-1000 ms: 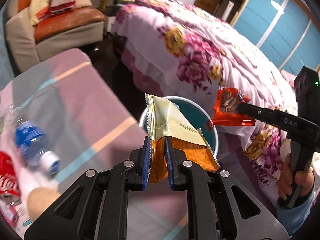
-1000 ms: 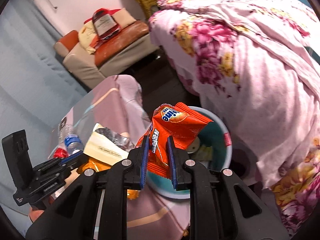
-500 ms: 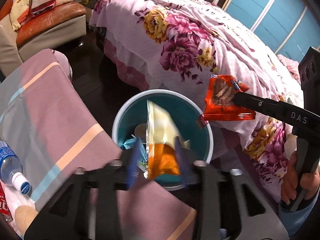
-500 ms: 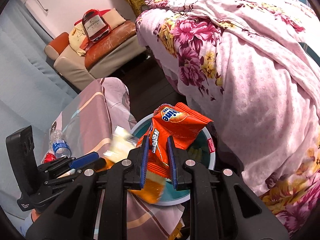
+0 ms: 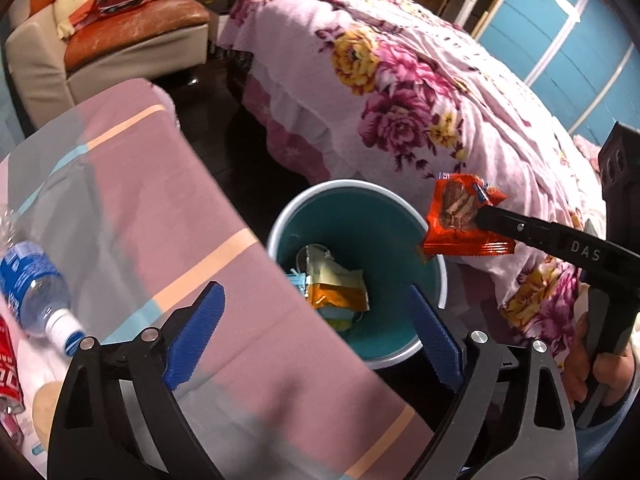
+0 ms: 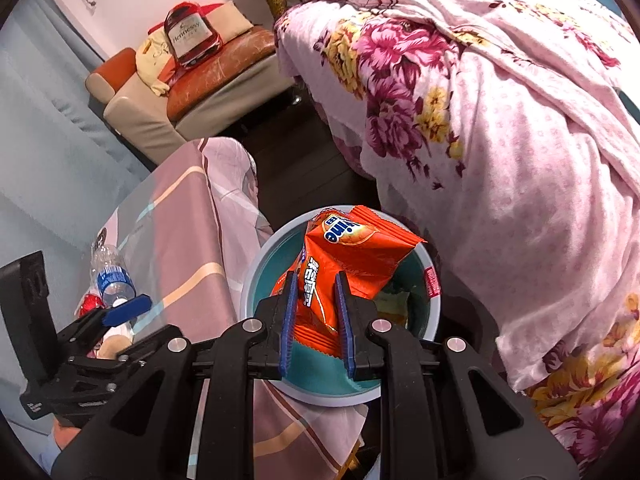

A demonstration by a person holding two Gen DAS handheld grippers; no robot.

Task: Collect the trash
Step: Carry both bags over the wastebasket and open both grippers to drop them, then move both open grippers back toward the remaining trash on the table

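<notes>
While left gripper (image 5: 316, 334) jaws gape wide and empty, right gripper (image 6: 316, 318) jaws clamp an orange wrapper (image 6: 348, 264)

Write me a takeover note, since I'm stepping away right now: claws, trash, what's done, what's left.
Left claw: open, holding nothing, above the teal bin.
Right claw: shut on the orange snack bag, held over the bin's rim.
Done: the yellow-orange wrapper lies inside the bin with other scraps.
Left: release the orange snack bag into the bin, then fetch the water bottle and the red can from the striped table.
</notes>
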